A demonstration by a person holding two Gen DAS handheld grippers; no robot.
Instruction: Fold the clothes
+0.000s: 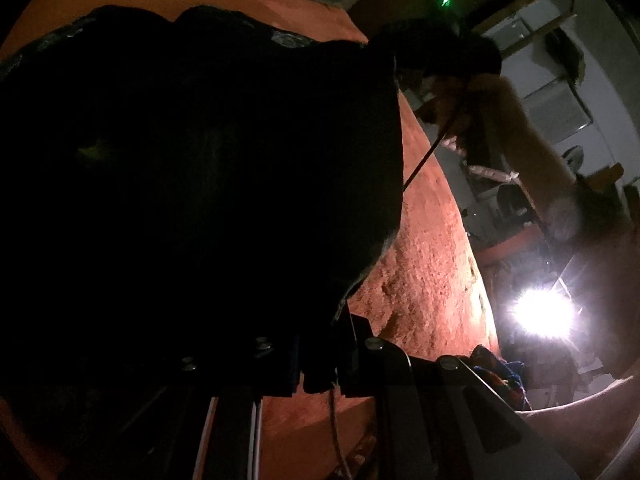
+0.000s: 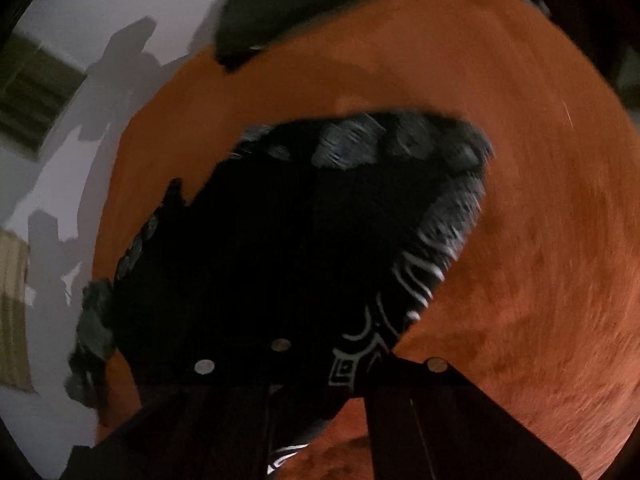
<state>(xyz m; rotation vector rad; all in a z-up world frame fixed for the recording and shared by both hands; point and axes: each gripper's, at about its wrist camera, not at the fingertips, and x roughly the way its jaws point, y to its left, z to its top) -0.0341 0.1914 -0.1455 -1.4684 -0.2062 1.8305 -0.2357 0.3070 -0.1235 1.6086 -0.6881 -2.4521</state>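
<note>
A black garment with white patterned trim fills the left wrist view (image 1: 200,184) and the middle of the right wrist view (image 2: 304,240), lifted over an orange blanket (image 1: 432,264) (image 2: 520,208). My left gripper (image 1: 320,376) is shut on the garment's lower edge. My right gripper (image 2: 320,376) is shut on the garment's patterned edge. The right gripper and the hand holding it show in the left wrist view (image 1: 444,60), at the garment's far upper corner. The fingertips of both grippers are hidden by the dark cloth.
A dark grey folded cloth (image 2: 288,12) lies at the blanket's far edge. A colourful cloth (image 1: 500,376) lies near the blanket's right edge. A bright lamp (image 1: 544,312) and shelves (image 1: 560,112) stand beyond the bed. A white wall (image 2: 120,40) is behind.
</note>
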